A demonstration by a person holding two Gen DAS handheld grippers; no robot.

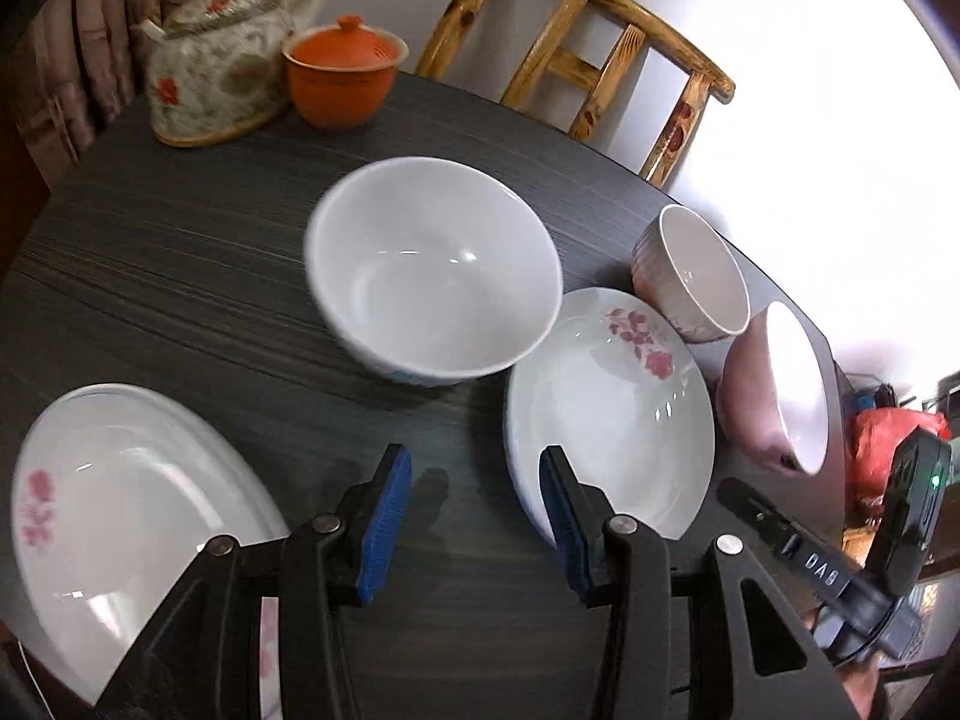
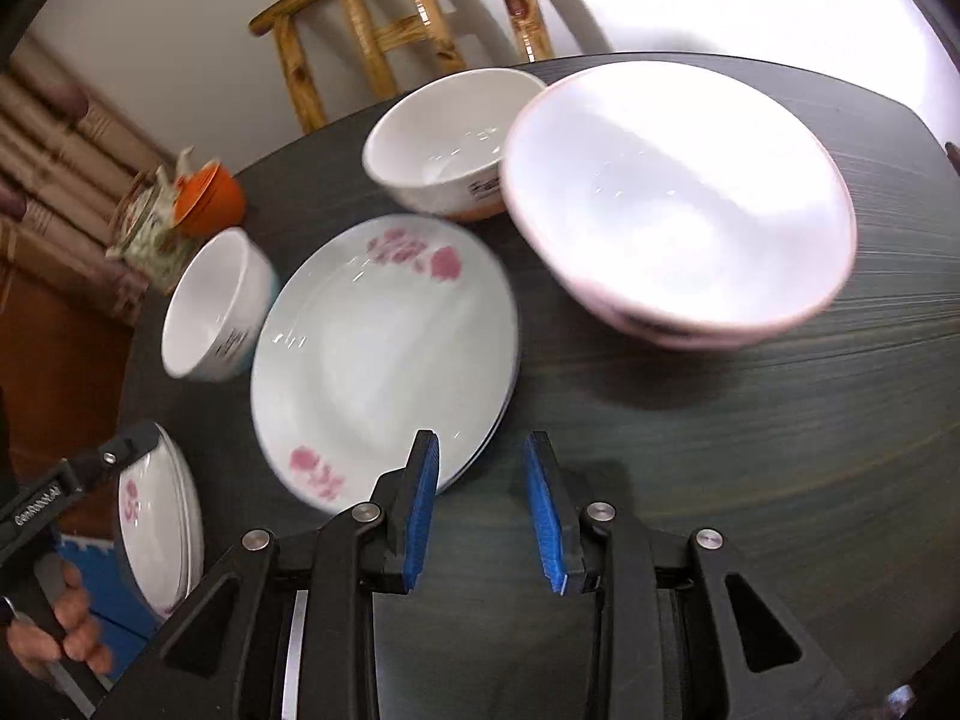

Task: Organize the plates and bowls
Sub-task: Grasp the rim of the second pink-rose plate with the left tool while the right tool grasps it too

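In the left wrist view my left gripper (image 1: pixel 478 519) hangs open over bare dark table (image 1: pixel 180 276), nothing between its blue pads. A white bowl (image 1: pixel 432 276) stands beyond it, a flowered plate (image 1: pixel 612 414) to its right and a flowered plate stack (image 1: pixel 120 510) to its left. A ribbed bowl (image 1: pixel 690 273) and a pink bowl (image 1: pixel 774 384) sit at the right edge. In the right wrist view my right gripper (image 2: pixel 485 507) is open and empty, its left pad over the near rim of the flowered plate (image 2: pixel 384 348). A pink-rimmed bowl (image 2: pixel 678 204) lies beyond it.
A flowered teapot (image 1: pixel 216 60) and an orange lidded cup (image 1: pixel 342 72) stand at the table's far side, with a bamboo chair (image 1: pixel 576 54) behind. Two white bowls (image 2: pixel 444 144) (image 2: pixel 216 306) flank the plate. A hand (image 2: pixel 66 630) holds the other gripper's body by the plate stack (image 2: pixel 159 516).
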